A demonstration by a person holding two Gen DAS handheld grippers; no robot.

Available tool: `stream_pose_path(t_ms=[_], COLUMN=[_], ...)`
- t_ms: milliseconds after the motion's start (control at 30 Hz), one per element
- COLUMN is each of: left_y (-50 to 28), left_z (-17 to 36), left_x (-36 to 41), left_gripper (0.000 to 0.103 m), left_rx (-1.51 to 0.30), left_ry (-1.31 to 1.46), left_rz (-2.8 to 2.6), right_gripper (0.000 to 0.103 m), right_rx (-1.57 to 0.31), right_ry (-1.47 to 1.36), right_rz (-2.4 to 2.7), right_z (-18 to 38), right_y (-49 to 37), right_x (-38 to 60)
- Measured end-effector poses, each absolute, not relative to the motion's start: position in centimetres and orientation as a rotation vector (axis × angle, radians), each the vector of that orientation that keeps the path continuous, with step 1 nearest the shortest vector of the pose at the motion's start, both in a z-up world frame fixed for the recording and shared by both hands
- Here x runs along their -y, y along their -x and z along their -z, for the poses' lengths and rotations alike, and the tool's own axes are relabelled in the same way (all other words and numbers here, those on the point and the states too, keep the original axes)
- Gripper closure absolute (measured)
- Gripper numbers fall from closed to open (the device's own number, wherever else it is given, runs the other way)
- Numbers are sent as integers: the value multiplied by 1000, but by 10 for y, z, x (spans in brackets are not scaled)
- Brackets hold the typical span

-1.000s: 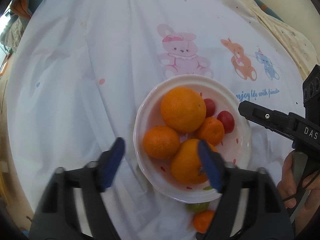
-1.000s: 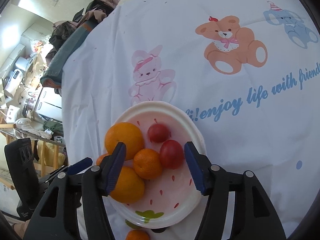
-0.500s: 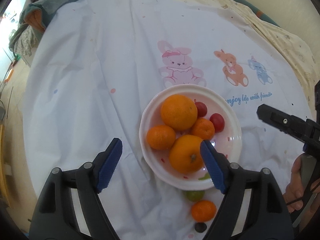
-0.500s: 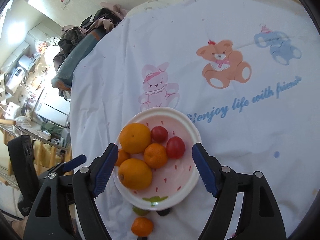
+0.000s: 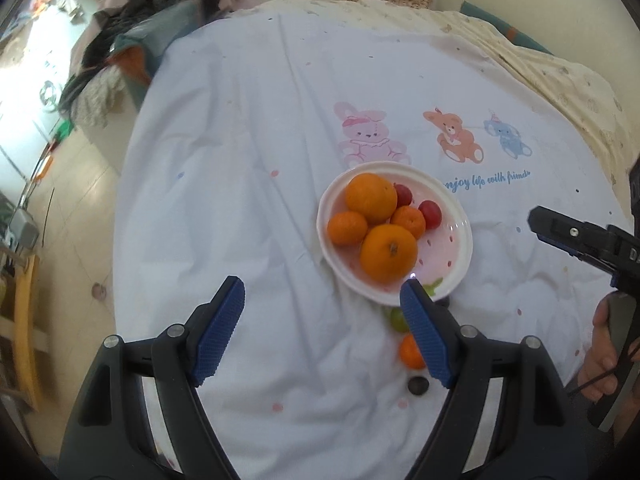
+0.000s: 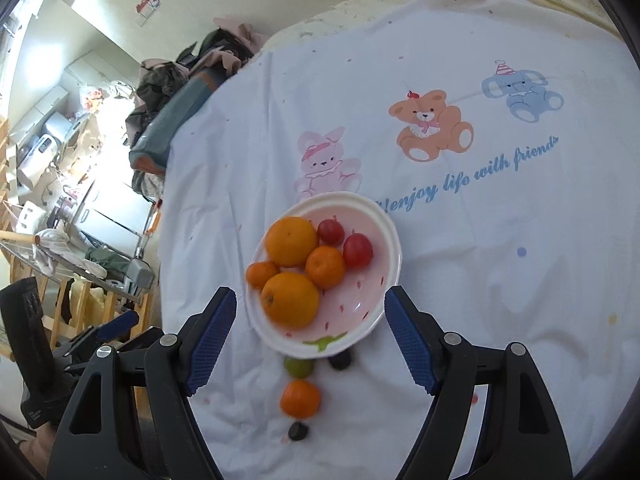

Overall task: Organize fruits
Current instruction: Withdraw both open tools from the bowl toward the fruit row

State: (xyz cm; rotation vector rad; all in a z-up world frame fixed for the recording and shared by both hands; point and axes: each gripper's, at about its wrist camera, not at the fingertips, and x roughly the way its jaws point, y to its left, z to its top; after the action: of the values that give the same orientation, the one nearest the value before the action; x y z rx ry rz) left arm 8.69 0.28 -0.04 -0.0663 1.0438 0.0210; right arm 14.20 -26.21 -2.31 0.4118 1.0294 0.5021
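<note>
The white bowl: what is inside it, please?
The white bowl holds two big oranges, two small mandarins and two red plums. Whatever lies beneath the pile is covered.

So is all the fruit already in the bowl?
No, a small orange and a green fruit lie on the cloth beside the bowl.

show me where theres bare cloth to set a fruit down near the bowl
Free: the white cloth left of the bowl, and the stretch right of it below the blue lettering. Crowded: the near rim, where a green fruit, a small orange and two dark fruits lie. Both grippers are open and empty.
</note>
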Motion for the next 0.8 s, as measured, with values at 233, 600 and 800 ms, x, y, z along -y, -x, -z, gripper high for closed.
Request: stream_pose_path(t_ms=[233, 600, 800], left_y=[-58, -51, -48], left_z=[-2, 25, 54], left_x=[0, -9, 7], left_gripper=[26, 26, 26], left_rx=[-987, -1007, -1142], left_ry=[76, 142, 124], left_rz=[-25, -17, 47], right_gripper=[24, 24, 24], right_rx=[-1038, -1090, -1129], right_ry=[-426, -477, -490], right_rz=[-484, -391, -362], right_z=[21, 37, 50], right_y=[-107, -82, -88], right_x=[273, 289, 285])
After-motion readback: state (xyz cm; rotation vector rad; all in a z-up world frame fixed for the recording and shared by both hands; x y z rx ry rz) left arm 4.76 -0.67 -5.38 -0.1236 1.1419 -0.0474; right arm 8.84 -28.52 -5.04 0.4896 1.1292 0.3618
